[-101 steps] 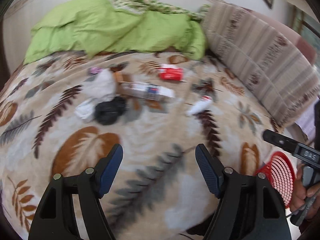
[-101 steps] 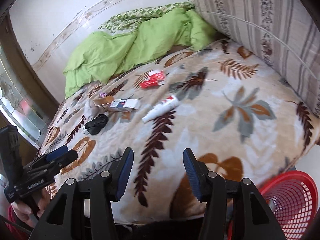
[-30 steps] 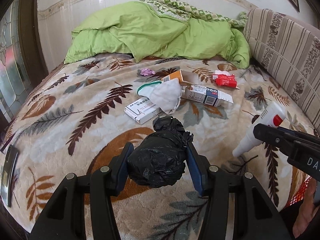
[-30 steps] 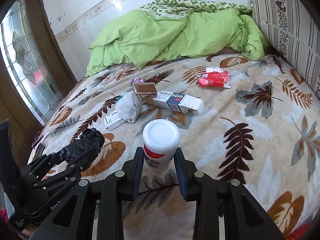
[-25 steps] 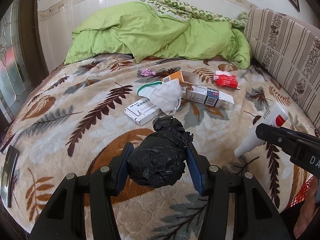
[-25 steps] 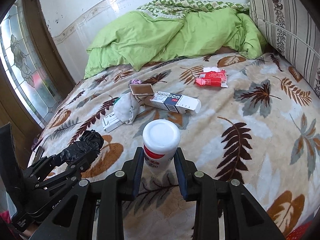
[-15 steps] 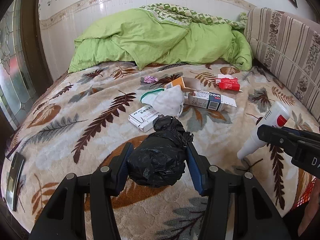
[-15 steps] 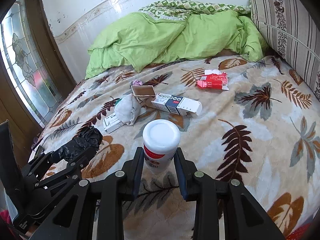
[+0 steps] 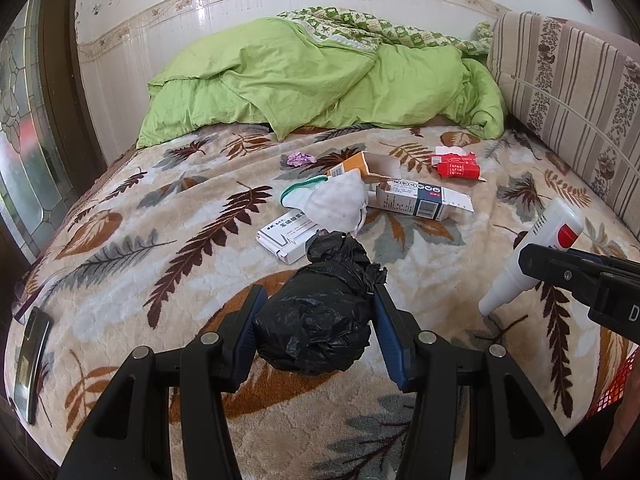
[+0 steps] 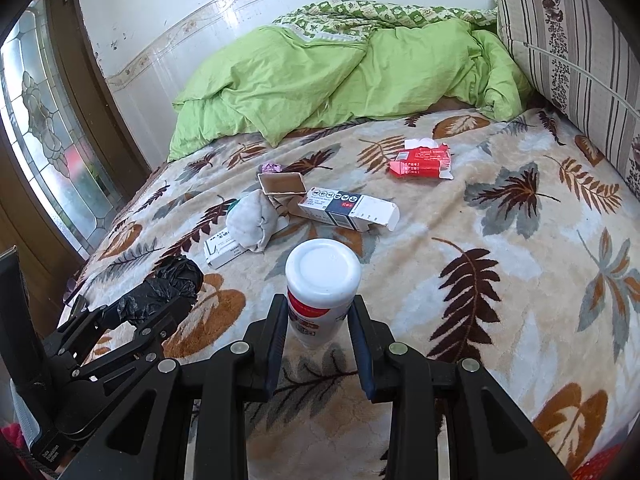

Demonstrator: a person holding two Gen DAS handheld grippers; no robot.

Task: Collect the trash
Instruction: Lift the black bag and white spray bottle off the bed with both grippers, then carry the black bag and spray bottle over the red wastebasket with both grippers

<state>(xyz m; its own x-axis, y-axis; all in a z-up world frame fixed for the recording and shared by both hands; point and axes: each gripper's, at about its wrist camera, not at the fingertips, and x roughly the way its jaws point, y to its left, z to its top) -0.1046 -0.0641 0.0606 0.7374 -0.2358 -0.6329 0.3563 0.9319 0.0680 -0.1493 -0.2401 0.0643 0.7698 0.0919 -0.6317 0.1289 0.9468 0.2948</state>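
My left gripper (image 9: 316,316) is shut on a crumpled black plastic bag (image 9: 320,320), held above the leaf-patterned blanket (image 9: 132,264); the bag (image 10: 160,292) also shows at the left of the right wrist view. My right gripper (image 10: 320,320) is shut on a white bottle with a red label (image 10: 322,284), cap end toward the camera; that bottle (image 9: 536,248) appears at the right of the left wrist view. On the bed lie a white cloth (image 9: 340,204), a small white box (image 9: 286,232), a blue-and-white carton (image 9: 420,200), an open brown box (image 9: 368,166), a red packet (image 9: 456,166) and a purple wrapper (image 9: 300,158).
A green duvet (image 9: 320,84) is heaped at the head of the bed. A striped cushion (image 9: 568,92) lines the right side. A phone (image 9: 32,360) lies at the bed's left edge. A red mesh basket (image 9: 616,384) shows at the lower right.
Over the last second both grippers kept their holds and hardly moved; the view tilted up slightly. Earlier, both grippers were open and the bag and bottle lay on the bed.
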